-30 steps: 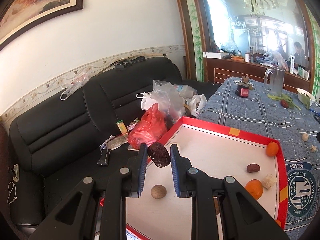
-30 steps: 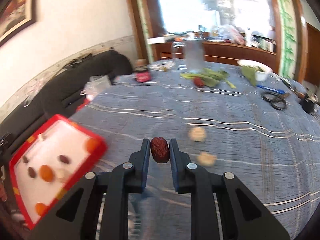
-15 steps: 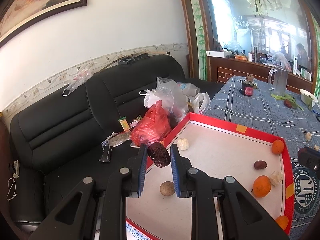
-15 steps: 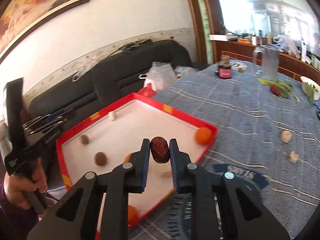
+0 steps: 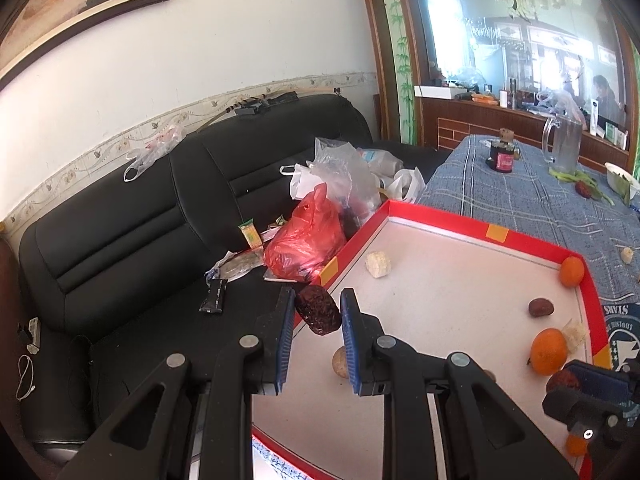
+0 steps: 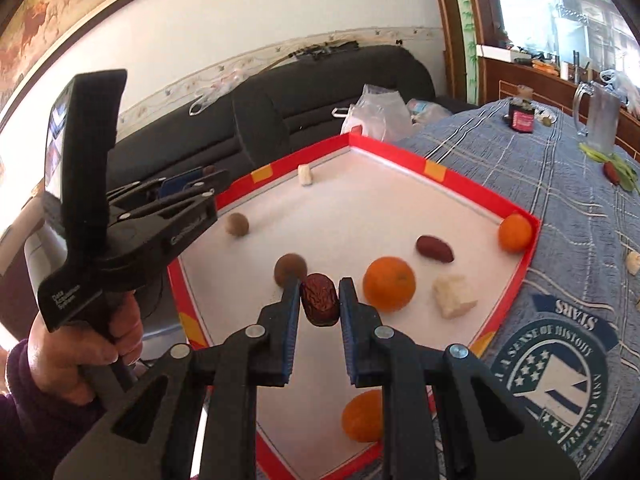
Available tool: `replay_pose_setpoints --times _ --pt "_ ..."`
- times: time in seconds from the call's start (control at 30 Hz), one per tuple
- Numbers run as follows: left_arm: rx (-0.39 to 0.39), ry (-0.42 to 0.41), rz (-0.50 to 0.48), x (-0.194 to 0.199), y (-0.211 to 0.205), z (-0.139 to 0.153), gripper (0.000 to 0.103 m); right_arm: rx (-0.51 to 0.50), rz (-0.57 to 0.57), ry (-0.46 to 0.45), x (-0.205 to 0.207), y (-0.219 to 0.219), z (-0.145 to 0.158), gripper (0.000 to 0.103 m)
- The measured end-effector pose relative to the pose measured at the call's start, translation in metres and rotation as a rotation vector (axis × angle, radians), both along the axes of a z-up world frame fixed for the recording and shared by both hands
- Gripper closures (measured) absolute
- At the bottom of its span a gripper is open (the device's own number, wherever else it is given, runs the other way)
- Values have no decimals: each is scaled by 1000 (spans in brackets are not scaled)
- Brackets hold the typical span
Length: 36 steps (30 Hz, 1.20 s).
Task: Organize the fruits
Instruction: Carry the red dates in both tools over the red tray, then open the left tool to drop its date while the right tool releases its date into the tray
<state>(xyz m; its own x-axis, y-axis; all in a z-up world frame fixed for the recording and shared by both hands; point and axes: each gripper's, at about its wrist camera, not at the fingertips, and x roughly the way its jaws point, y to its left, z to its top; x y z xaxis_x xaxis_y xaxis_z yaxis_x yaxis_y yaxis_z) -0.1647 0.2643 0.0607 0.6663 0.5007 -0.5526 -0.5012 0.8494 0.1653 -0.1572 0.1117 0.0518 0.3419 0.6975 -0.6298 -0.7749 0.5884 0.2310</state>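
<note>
A red-rimmed white tray (image 5: 440,220) (image 6: 400,152) lies on the blue checked tablecloth. My left gripper (image 5: 316,312) is shut on a dark wrinkled date (image 5: 318,309), held above the tray's left edge. My right gripper (image 6: 319,299) is shut on a second dark red date (image 6: 320,298), hovering over the tray's near half. Inside the tray lie oranges (image 6: 389,283) (image 6: 515,232) (image 6: 362,416), a loose date (image 6: 434,249), two brown round fruits (image 6: 290,267) (image 6: 237,224) and pale chunks (image 6: 454,295) (image 6: 305,174). The left gripper (image 6: 192,184) shows in the right wrist view, held by a hand (image 6: 76,356).
A black sofa (image 5: 140,216) with plastic bags (image 5: 304,240) and wrappers stands left of the table. Further back on the tablecloth (image 5: 520,196) stand a jar (image 5: 502,158), a glass pitcher (image 5: 564,146), a bowl and greens. Pale chunks (image 6: 633,261) lie loose on the cloth.
My right gripper swung left with its date from the open tablecloth to above the tray. The left gripper kept its date and drew back a little toward the tray's left edge.
</note>
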Motion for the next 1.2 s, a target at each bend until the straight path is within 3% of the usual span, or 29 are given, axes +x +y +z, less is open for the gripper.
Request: replay_pose_setpoints --times 0.4,0.73,0.77,0.87,1.03,1.2 --pt "4 60 -6 4 5 -17 81 -96 62 68 -5 22 -21 81" --pt "58 77 -23 9 -6 -18 80 -119 71 33 -10 22 -20 81" --pt "62 80 -22 10 -7 -17 77 -122 72 29 -10 22 -21 81" --pt "58 81 -8 10 -6 -17 45 -127 82 35 -11 19 -20 81" --pt "43 91 -2 12 -8 -16 39 -112 54 36 -6 3 -12 80" --pt "48 69 -16 14 -22 -7 29 -42 -54 3 6 -40 13 80"
